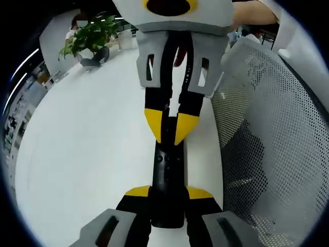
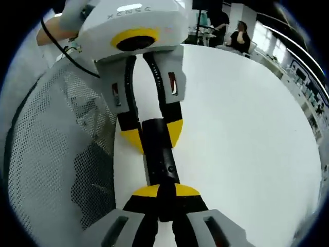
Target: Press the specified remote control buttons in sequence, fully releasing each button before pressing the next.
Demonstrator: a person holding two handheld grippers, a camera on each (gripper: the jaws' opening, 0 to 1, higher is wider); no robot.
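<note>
Two grippers meet over our white tabletop (image 1: 77, 154): left gripper (image 1: 167, 193) pinching the black remote (image 1: 167, 175) between its jaws, right gripper (image 2: 160, 191) jaws pressed together atop it.

Remote (image 1: 167, 177) on table (image 1: 77, 170) (mesh chair (image 1: 277, 144) beside) between both grippers

White table (image 1: 77, 154), mesh chair (image 1: 277, 128), plant (image 1: 90, 36)

A white table (image 1: 87, 149) carries the scene. A potted plant (image 1: 91, 37) stands at its far end. A black remote (image 1: 167, 175) sits near the edge beside a mesh chair (image 1: 272, 134).
</note>
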